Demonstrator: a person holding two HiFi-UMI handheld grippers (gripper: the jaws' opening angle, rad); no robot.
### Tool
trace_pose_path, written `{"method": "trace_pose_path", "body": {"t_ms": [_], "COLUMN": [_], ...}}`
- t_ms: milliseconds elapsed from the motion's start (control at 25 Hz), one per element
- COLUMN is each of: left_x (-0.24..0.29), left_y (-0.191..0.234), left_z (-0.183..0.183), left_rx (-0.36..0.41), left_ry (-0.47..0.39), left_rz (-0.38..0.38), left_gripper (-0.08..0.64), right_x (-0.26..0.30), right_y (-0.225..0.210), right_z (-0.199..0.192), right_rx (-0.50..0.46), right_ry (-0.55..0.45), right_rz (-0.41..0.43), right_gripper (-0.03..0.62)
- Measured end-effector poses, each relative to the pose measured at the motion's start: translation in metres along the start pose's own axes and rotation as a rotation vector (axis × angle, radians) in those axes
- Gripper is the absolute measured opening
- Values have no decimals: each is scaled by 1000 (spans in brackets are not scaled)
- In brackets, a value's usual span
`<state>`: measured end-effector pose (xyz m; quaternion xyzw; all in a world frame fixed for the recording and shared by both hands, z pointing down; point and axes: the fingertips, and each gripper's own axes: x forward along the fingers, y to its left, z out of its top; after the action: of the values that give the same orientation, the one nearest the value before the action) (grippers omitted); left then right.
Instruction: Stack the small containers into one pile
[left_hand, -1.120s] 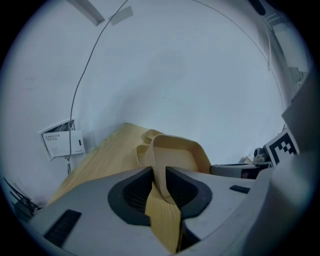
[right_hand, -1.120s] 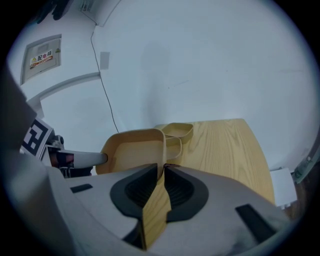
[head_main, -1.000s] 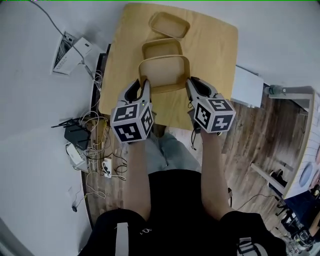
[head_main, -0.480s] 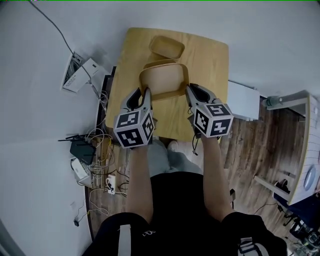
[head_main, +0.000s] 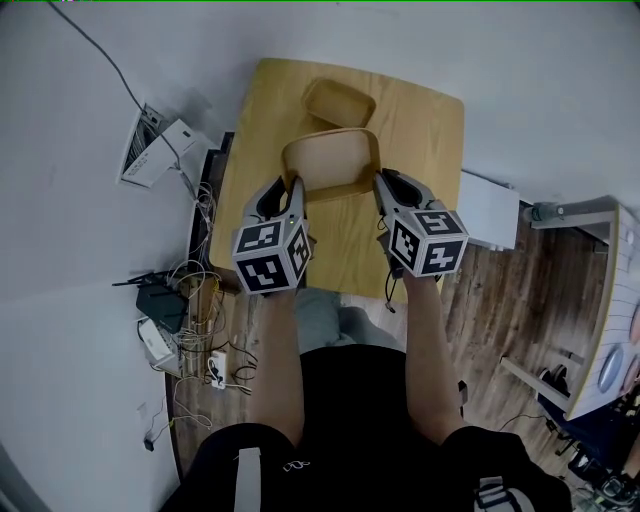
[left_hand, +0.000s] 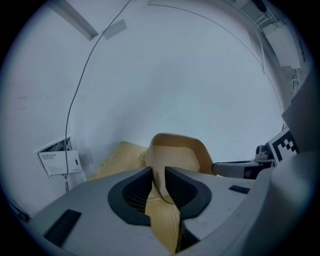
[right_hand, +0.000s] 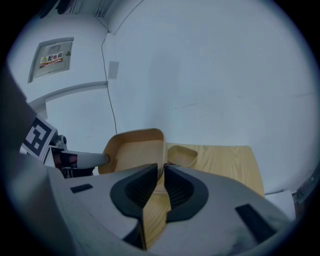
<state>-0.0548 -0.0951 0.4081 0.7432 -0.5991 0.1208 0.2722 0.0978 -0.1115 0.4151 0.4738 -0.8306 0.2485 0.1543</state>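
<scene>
Office corner: router (head_main: 160, 292), tangled cables (head_main: 196, 345), wooden table (head_main: 425, 130).

Container (head_main: 330, 165) is tan, table (head_main: 432, 118) pale wood-grain, marker cubes (head_main: 270, 256) black-and-white.

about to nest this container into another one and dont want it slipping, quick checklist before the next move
1. Left gripper grip on the left wall of the held container: ok. The jaws clamp the wall and have just closed a little further.
2. Right gripper grip on the right wall: ok. The jaws clamp the wall.
3. Held container clear of the table: ok. It hangs above the tabletop.
4. Far container empty and free: ok. It lies apart on the table.
5. Line-up over a container below: cannot tell. The held container hides what lies under it in the head view.
</scene>
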Motion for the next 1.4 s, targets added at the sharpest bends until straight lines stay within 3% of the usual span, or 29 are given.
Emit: {"method": "trace_pose_path", "body": {"t_ms": [760, 1400], "left_x": [88, 113], "left_y": [44, 53], "left_z": [-41, -71], "left_rx": [-95, -78], "left_ry": [166, 275], "left_rz": [18, 18], "left_gripper": [94, 95], "right_x": [87, 106], "right_y": [-34, -47], "right_z": [-30, -58], "right_rx": [77, 119], "right_ry": [150, 234], "right_rz": [0, -23], "right_gripper": [44, 43]}}
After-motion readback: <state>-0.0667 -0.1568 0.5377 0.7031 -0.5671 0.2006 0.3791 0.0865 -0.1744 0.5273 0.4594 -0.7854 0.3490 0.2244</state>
